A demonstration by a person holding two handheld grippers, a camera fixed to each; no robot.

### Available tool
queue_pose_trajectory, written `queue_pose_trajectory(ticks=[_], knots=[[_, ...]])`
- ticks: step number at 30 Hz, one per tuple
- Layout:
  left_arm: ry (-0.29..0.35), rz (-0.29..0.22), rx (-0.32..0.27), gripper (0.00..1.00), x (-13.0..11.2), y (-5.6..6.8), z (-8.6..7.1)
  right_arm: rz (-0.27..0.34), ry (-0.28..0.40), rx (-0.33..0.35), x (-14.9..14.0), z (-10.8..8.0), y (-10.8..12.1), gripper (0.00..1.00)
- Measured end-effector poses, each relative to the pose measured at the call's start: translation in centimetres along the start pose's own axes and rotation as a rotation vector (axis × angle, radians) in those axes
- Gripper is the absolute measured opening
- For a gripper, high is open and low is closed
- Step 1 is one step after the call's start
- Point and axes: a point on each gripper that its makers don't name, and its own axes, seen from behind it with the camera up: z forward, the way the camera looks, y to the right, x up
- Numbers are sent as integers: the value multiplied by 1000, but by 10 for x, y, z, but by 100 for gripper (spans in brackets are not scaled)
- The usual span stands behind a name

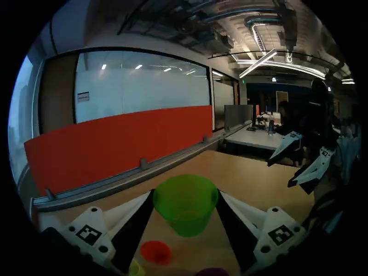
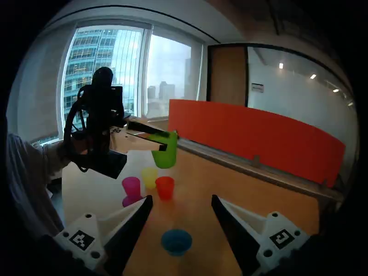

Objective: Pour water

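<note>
A translucent green cup (image 1: 185,204) is up in the air, roughly upright, and my left gripper (image 1: 185,195) is shut on its sides. Below it on the wooden table (image 1: 239,175) stand a red cup (image 1: 155,252) and a yellow cup (image 1: 134,268). In the right gripper view the green cup (image 2: 165,149) hangs in the left gripper (image 2: 154,138) above the yellow cup (image 2: 149,177), red cup (image 2: 164,187) and pink cup (image 2: 131,186). A blue cup (image 2: 176,241) sits on the table just below my open right gripper (image 2: 181,216). The right gripper (image 1: 299,161) also shows off to the right.
An orange partition (image 2: 257,133) with a grey rail runs along the table's far edge. A hand (image 2: 76,145) and a pale sleeve (image 2: 27,175) hold the left gripper. A purple thing (image 2: 126,201) lies beside the pink cup. Other desks (image 1: 253,135) stand behind.
</note>
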Motion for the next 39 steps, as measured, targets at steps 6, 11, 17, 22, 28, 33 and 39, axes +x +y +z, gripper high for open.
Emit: queue_pose_trajectory(ticks=[6,11,17,22,28,33,39], knots=[[76,7,1,90,16,0,-11,-3,6,0,4,2,-2,99],[109,3,17,91,22,-3,-19,-6,8,1,5,5,-3,99],[113,-19,29,91,20,-8,-23,-8,9,5,6,7,-5,99],[118,-28,24,90,23,-9,-25,-6,7,7,6,8,-6,99],[119,-29,26,90,24,-14,-28,-10,-11,8,-2,9,-5,99],[111,-25,39,90,20,-20,-33,-10,-33,9,-15,13,-4,99],[103,-21,57,90,15,-26,-39,-3,-63,14,-33,19,-2,99]])
